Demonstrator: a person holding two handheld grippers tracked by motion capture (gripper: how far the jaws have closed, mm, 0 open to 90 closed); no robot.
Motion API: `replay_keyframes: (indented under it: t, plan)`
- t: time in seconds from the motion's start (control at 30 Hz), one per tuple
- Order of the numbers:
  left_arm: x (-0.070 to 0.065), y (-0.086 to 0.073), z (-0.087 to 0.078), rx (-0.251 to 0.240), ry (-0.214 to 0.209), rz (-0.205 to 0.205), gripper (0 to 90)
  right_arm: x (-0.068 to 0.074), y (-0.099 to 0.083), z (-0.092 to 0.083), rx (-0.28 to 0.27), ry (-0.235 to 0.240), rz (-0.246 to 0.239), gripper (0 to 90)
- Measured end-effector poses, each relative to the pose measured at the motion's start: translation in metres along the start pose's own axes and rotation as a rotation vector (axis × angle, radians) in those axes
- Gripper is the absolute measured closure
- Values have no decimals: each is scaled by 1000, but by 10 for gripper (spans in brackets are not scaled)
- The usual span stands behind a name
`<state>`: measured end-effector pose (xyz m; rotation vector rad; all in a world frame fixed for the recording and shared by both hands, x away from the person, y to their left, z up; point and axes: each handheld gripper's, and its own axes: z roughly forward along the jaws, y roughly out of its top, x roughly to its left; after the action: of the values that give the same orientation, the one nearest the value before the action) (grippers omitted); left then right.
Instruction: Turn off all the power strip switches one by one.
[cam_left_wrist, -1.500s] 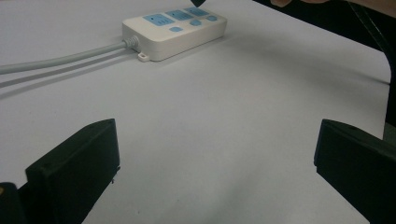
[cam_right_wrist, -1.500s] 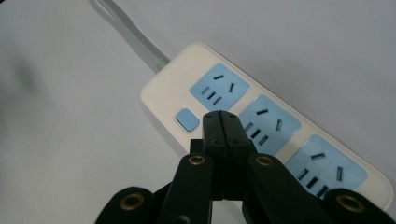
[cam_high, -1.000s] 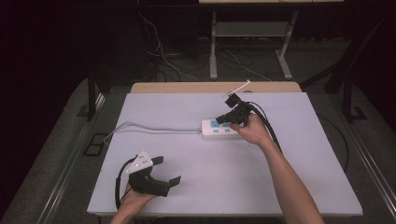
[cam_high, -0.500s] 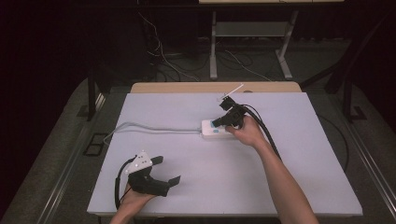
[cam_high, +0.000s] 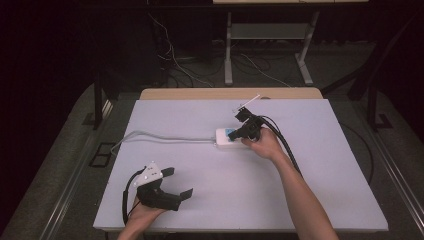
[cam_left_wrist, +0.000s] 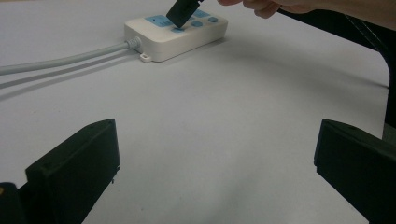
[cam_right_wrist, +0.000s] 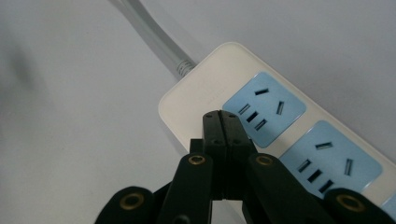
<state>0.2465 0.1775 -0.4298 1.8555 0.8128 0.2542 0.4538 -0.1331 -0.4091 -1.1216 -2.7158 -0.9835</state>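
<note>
A white power strip (cam_high: 223, 138) with blue sockets lies near the middle of the table, and its grey cable (cam_high: 160, 138) runs off to the left. My right gripper (cam_high: 237, 134) is shut with nothing between its jaws. It points down at the strip. In the right gripper view its tips (cam_right_wrist: 221, 117) sit over the edge of the first blue socket (cam_right_wrist: 264, 108), by the cable end. In the left gripper view the strip (cam_left_wrist: 173, 39) has that black tip (cam_left_wrist: 180, 14) right on its top; contact is unclear. My left gripper (cam_high: 177, 183) rests open at the front left, its jaws (cam_left_wrist: 215, 158) wide and empty.
The white table top (cam_high: 225, 200) stretches bare between the two grippers. Black cables (cam_high: 285, 145) trail from the right gripper along the forearm. Behind the table's far wooden edge (cam_high: 200, 93) are a dark floor, loose wires and metal table legs (cam_high: 228, 55).
The right gripper has sunk toward the power strip and shifted slightly left, so its shut tips now sit at the strip's top. The left gripper has stayed put.
</note>
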Motion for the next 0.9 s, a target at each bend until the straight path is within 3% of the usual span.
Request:
replay_keyframes:
  t: [0.9]
  plan:
    - [0, 0, -1, -3, 5, 2, 0, -7, -11, 3, -77, 43, 12, 900]
